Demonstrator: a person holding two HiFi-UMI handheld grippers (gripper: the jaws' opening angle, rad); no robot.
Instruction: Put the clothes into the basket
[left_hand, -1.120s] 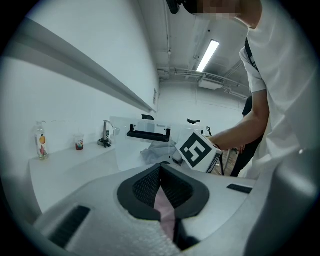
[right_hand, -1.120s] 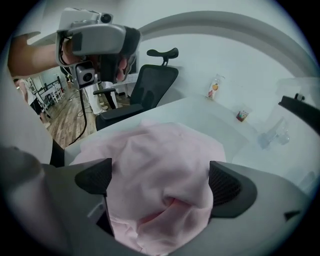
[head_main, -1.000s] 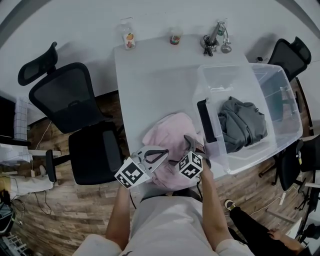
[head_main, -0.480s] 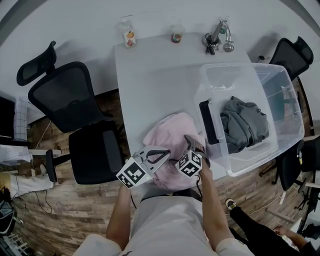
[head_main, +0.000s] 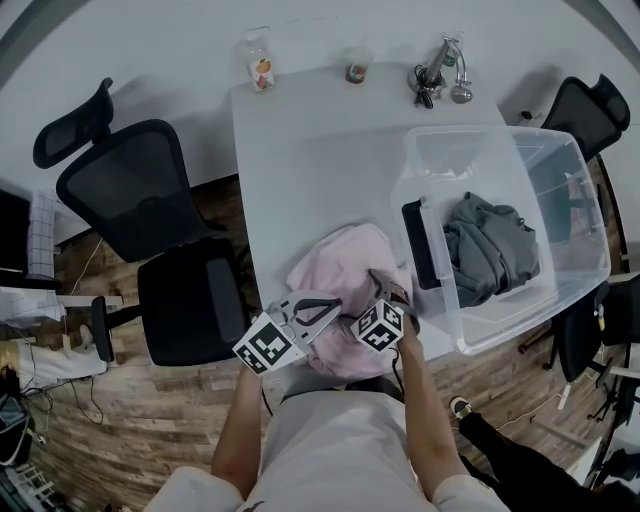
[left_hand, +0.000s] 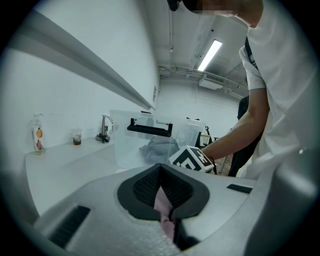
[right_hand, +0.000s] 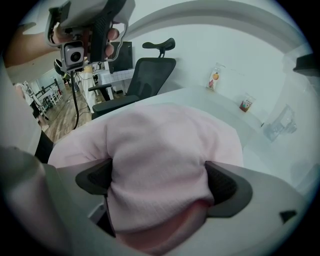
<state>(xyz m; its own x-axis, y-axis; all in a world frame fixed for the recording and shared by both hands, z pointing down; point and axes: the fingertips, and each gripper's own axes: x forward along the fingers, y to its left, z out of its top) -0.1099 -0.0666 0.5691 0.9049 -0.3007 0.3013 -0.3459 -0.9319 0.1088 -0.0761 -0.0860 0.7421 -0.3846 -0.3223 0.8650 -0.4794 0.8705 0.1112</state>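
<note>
A pink garment (head_main: 345, 272) lies bunched on the near part of the white table (head_main: 310, 150). My left gripper (head_main: 322, 312) is at its front left edge, and in the left gripper view the jaws (left_hand: 162, 197) are shut on a thin fold of pink cloth (left_hand: 163, 206). At the garment's front right, my right gripper (head_main: 383, 288) holds a thick bunch of the pink garment (right_hand: 160, 145) between its pads (right_hand: 95, 176). To the right stands the clear plastic basket (head_main: 585, 215) with a grey garment (head_main: 490, 250) inside.
A bottle (head_main: 262, 72), a cup (head_main: 355, 72) and a bunch of keys (head_main: 437, 80) stand along the table's far edge. Black office chairs stand to the left (head_main: 140, 190) and at the far right (head_main: 585, 110). The floor is wood.
</note>
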